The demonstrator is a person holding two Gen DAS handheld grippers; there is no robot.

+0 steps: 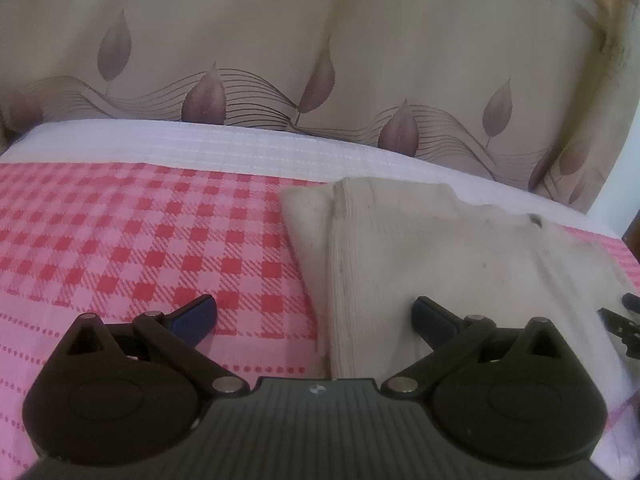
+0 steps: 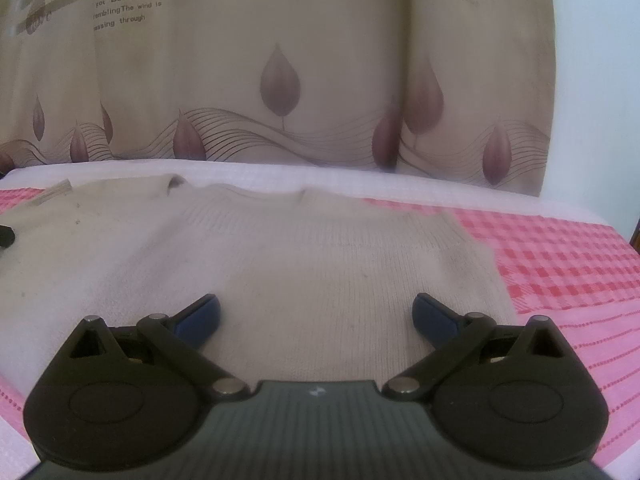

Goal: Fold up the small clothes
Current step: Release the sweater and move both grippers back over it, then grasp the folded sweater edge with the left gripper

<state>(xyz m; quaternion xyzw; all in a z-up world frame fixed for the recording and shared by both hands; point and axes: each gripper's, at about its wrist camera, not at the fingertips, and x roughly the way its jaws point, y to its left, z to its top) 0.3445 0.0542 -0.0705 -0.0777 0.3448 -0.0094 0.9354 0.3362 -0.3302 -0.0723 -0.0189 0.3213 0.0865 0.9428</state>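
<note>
Left wrist view: left gripper (image 1: 315, 314) with jaws spread wide, holding nothing, blue fingertips (image 1: 196, 314) just above the surface. Straddles the left edge of the cream knit garment (image 1: 400, 248), one fingertip over the red-and-pink checked cloth (image 1: 140, 240), the other over the knit. Garment lying flat on the checked cloth, ribbed band along its near-left edge (small dark specks on the knit). Part of the other tool visible at far right.

Right wrist view: right gripper (image 2: 316, 316) likewise wide open and empty, both fingertips over the garment (image 2: 300, 264), which fills the middle of the frame. Checked cloth (image 2: 560, 260) exposed at right. Beyond: white bed edge (image 2: 360, 180), then leaf-print curtain (image 2: 280, 80) with printed text.
</note>
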